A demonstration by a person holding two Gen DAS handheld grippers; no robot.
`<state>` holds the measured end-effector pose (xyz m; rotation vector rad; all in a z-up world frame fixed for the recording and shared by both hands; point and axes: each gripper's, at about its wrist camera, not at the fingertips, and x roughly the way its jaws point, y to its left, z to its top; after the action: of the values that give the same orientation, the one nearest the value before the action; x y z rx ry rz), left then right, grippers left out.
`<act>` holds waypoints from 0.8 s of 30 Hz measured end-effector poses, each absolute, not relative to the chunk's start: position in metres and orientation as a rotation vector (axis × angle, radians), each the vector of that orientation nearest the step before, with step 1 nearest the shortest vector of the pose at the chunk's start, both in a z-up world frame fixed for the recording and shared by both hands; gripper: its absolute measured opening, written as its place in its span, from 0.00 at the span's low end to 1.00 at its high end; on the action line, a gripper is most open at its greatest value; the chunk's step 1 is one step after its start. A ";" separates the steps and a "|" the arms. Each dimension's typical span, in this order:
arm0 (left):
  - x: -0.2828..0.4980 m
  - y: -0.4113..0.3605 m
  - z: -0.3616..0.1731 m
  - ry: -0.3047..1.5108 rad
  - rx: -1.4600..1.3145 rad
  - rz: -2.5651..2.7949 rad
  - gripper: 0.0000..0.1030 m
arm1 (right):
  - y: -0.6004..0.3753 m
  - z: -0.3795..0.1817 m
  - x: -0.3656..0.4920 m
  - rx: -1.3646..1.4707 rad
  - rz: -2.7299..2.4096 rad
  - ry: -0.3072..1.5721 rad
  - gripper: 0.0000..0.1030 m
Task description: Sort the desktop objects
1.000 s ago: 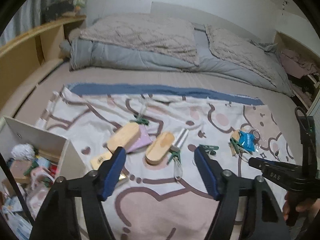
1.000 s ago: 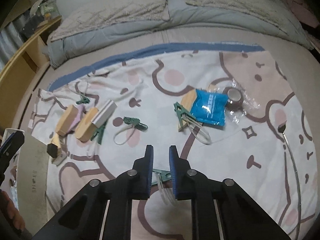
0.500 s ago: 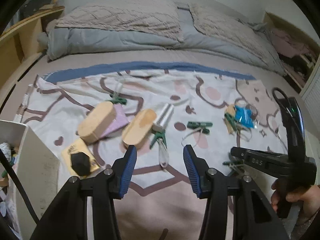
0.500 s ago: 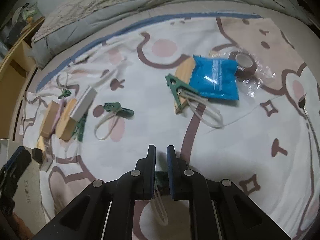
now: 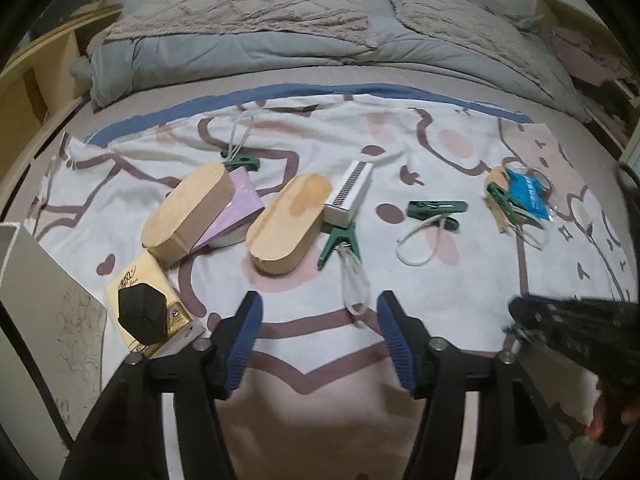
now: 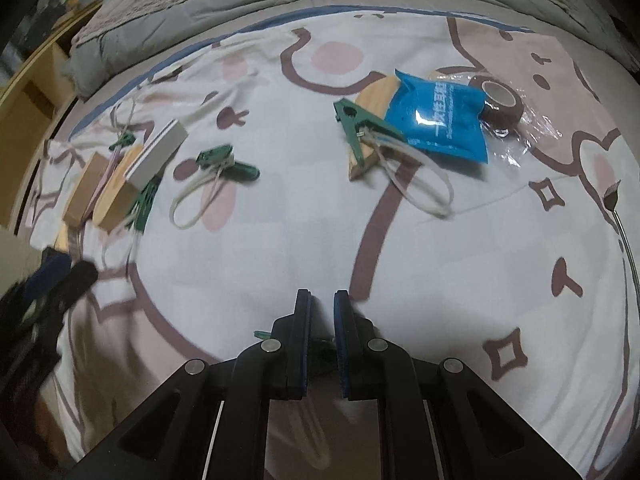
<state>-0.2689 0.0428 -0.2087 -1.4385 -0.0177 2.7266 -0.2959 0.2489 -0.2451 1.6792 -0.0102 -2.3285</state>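
Mostly hidden behind the right gripper (image 6: pixel 321 312) and its narrowly parted blue pads: a green plastic clothespin (image 6: pixel 262 334), grip impossible to confirm. Motion-blurred at the frame edge: the black left gripper (image 6: pixel 60 276). Cut off on the right: a thin metal-handled brush (image 6: pixel 622 220).
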 end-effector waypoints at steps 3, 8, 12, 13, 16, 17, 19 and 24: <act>-0.271 0.040 -0.211 -0.061 -1.422 2.714 0.65 | 0.254 -0.246 -0.284 1.664 -2.322 0.003 0.12; -0.272 0.048 -0.214 -0.007 -1.388 2.691 0.66 | 0.258 -0.245 -0.267 1.610 -2.318 0.054 0.12; -0.278 0.049 -0.220 -0.005 -1.423 2.694 0.66 | 0.263 -0.245 -0.259 1.589 -2.300 0.052 0.12; -0.279 0.049 -0.221 -0.013 -1.431 2.697 0.66 | 0.263 -0.245 -0.257 1.587 -2.294 0.057 0.12; -0.282 0.048 -0.225 -0.011 -1.448 2.711 0.66 | 0.263 -0.245 -0.252 1.579 -2.280 0.080 0.12; -0.283 0.047 -0.226 0.000 -1.450 2.716 0.65 | 0.263 -0.245 -0.250 1.577 -2.283 0.087 0.12; -0.284 0.047 -0.228 0.022 -1.449 2.716 0.57 | 0.264 -0.244 -0.246 1.577 -2.280 0.095 0.12; -0.282 0.053 -0.234 0.086 -1.457 2.663 0.28 | 0.269 -0.244 -0.246 1.585 -2.254 0.056 0.12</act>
<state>-0.2824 0.0534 -0.2343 -1.4567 0.0861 2.6630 -0.2458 0.2690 -0.2444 1.5853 0.0560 -2.2541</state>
